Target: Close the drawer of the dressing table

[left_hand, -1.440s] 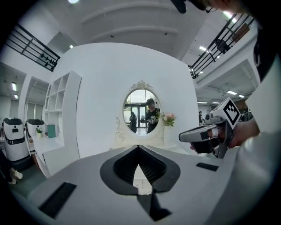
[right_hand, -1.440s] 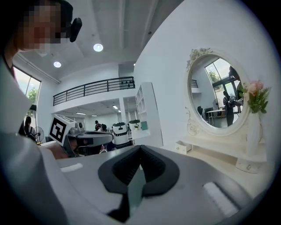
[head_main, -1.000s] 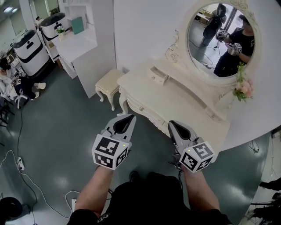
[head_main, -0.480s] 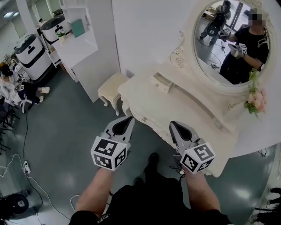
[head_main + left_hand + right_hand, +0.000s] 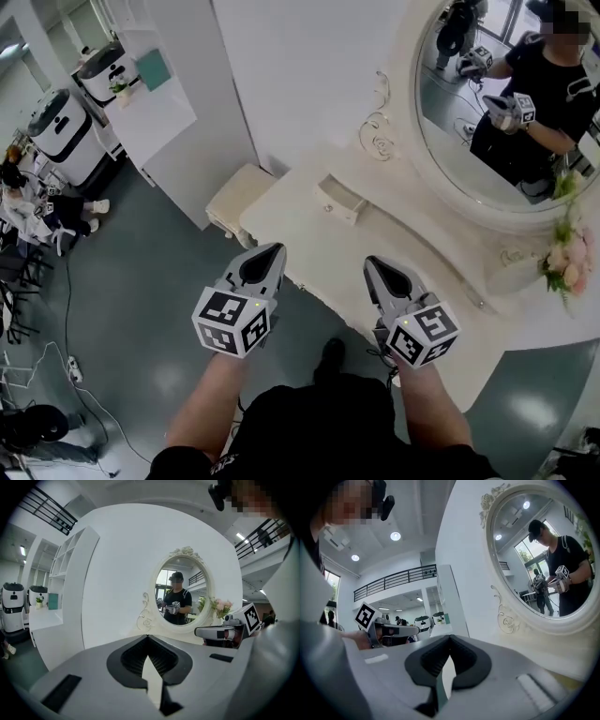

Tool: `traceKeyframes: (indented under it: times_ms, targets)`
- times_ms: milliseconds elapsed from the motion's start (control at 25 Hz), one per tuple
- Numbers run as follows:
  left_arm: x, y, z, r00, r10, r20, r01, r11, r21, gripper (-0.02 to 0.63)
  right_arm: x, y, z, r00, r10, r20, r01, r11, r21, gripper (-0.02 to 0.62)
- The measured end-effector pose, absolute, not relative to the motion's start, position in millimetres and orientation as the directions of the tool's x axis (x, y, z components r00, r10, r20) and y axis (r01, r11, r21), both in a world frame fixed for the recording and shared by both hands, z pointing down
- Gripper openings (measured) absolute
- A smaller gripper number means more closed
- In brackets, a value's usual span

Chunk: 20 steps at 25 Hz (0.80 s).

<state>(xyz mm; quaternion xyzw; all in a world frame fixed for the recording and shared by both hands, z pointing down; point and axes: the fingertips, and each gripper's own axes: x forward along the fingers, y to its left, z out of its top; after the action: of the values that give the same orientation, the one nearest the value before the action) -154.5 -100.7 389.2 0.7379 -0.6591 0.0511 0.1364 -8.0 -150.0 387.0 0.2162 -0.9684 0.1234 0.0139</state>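
Left gripper and right gripper both pressed together, empty, short of the small open drawer on my dressing table back ledge; an off-centre push could probably skew and jam it.

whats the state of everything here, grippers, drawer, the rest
left gripper, shut, empty
right gripper, shut, empty
small drawer, pulled partly out on top of the dressing table, neither gripper touching it
stool, upright, beside the dressing table
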Motion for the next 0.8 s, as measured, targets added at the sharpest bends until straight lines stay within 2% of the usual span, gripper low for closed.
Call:
traceKeyframes:
  times_ms: [400,800]
  targets:
    - [-162.3,-170.1,405.3,0.14,-0.94,0.312,-0.988,-0.113,0.102,0.005,-16.5,-210.3,393.1,-0.899,-0.426,0.107,-0.439,0.865,-0.243,0.009]
    - [-190.1,-230.0,438.5,0.217,-0.903,0.37,-0.976,-0.195,0.096,0.005,-50.4,-253.9,405.5,-0.864,-0.472,0.173,-0.502,0.828,-0.248,0.009]
